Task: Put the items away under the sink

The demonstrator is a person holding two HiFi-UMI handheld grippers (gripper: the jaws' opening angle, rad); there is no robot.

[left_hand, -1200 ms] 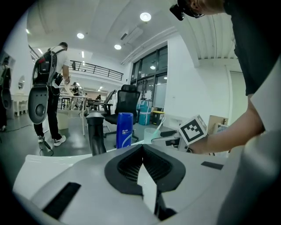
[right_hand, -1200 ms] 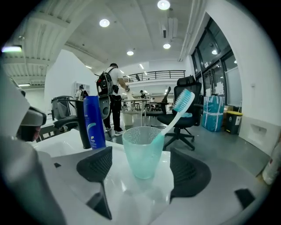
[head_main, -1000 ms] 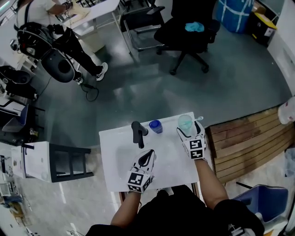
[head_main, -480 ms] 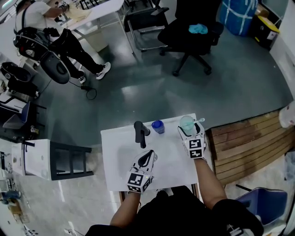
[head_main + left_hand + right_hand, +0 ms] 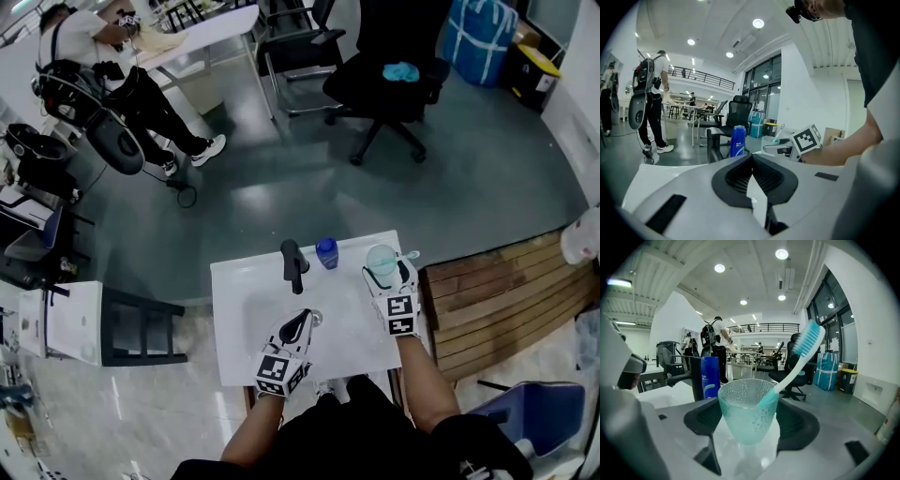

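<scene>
At the counter's (image 5: 236,319) front edge the left gripper (image 5: 301,321) stays put, fingers closed, empty. At the far right corner the right gripper's (image 5: 386,271) fingers have settled against the cup (image 5: 381,257) holding a toothbrush (image 5: 802,351); lifting it toward the cupboard looks next

The cup (image 5: 747,411) is clear teal plastic with a pebbled wall. The toothbrush (image 5: 797,359) is smooth teal and white plastic. The bottle (image 5: 709,377) is glossy blue plastic. The counter (image 5: 356,328) is white and glossy, and the tap (image 5: 294,264) is matt black. The left gripper (image 5: 751,161) has a smooth white plastic shell and matt black ribbed pads (image 5: 738,177). The slats (image 5: 497,281) are bare wood. The floor (image 5: 281,197) is grey and shiny.
</scene>
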